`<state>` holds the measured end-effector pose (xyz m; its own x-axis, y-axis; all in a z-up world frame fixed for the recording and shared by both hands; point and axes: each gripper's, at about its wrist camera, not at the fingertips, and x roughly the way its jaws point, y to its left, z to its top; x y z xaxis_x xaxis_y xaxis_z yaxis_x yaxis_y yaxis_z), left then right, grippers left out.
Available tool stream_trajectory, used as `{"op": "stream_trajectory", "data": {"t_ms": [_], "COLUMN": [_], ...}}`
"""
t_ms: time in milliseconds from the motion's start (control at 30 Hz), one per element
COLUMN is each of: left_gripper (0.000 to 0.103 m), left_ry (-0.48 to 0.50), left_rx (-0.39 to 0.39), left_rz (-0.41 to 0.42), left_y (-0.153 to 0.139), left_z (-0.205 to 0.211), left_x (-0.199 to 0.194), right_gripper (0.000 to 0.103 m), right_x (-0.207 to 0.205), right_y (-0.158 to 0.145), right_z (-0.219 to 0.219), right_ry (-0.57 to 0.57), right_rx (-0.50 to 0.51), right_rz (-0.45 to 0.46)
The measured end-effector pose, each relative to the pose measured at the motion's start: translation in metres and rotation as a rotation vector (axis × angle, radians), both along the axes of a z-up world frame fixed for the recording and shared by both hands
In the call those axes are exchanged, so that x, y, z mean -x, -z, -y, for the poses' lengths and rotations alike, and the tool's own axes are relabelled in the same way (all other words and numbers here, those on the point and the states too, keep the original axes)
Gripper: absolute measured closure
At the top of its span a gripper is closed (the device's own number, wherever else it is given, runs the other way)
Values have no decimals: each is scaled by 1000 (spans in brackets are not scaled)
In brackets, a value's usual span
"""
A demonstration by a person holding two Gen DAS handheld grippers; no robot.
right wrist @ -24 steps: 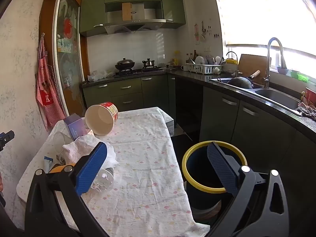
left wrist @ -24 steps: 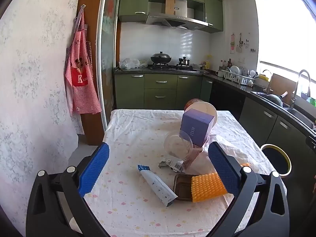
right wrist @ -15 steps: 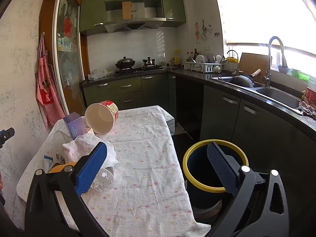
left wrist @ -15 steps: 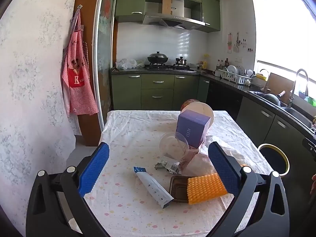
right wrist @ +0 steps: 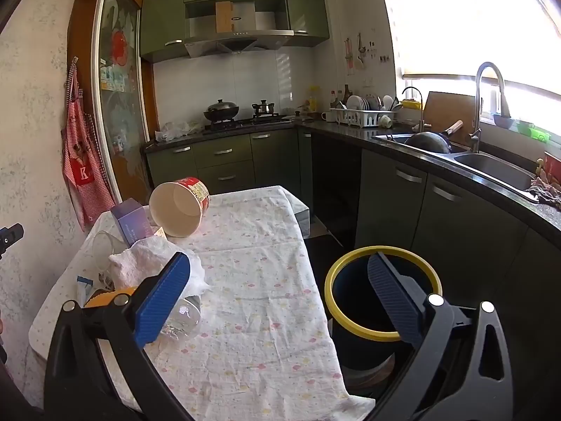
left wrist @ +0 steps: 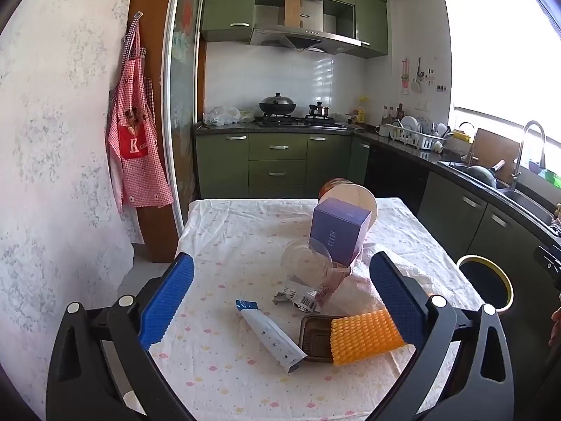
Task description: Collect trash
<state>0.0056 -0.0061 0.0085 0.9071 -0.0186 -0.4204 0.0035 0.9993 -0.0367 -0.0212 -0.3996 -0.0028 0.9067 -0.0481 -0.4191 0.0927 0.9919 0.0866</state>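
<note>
The desk (left wrist: pixel 224 245) carries a dotted white cloth with the trash gathered toward one side. On the floor beside it stands the bin (right wrist: pixel 382 294), dark with a yellow rim; its inside is too dark to tell what it holds. On the desk, the paper bowl (right wrist: pixel 178 207) lies on its side, its mouth open and nothing visible inside. The purple box (left wrist: pixel 338 233) stands upright, just in front of the bowl. A clear plastic cup (left wrist: pixel 305 261) lies tipped in front of the box, mouth toward the camera, nothing visible in it. A crumpled white napkin (right wrist: pixel 140 263) sits beside them. The brown tray (left wrist: pixel 313 333) lies flat, partly covered by an orange ridged piece (left wrist: pixel 364 331). The white tube wrapper (left wrist: pixel 268 333) lies flat — long axis running diagonally, blue end pointing away. A small barcoded wrapper (left wrist: pixel 301 298) lies between cup and tray.

The left tool (left wrist: pixel 280 301) hovers above the desk, aimed along it, fingers spread wide, grasping nothing. The right tool (right wrist: pixel 280 294) — likewise released — straddles the desk edge and the bin.
</note>
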Motion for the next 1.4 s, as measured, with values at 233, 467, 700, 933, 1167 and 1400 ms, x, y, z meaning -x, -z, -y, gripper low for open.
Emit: {"op": "stream_trajectory", "data": {"t_ms": [233,467,700,933,1167,1400], "left_gripper": [4,4,4,4,4,4], "left_ry": [7,14,20,19,20,22], "left_rx": [-5,-8,-3,-2,-2,-4], "left_rz": [6,1,-1,-3,-7,-10], "left_y": [-1,-1,-1,0,1,3], "left_z": [3,6,8,6,7,8], "left_x": [1,0,0,1,2,0], "right_gripper": [6,6,6,6,6,6], "right_x": [-1,2,-3,-3,-6,-7], "right_y": [0,5,8,5,12,12], "right_z": [1,-1,1,2,3,4], "right_ry": [-1,0,1,-1,1,1], "right_rx": [-2,-1,-4,-5,-6,-8], "right_rz": [-3,-5,-7,-9,-12,-13]}}
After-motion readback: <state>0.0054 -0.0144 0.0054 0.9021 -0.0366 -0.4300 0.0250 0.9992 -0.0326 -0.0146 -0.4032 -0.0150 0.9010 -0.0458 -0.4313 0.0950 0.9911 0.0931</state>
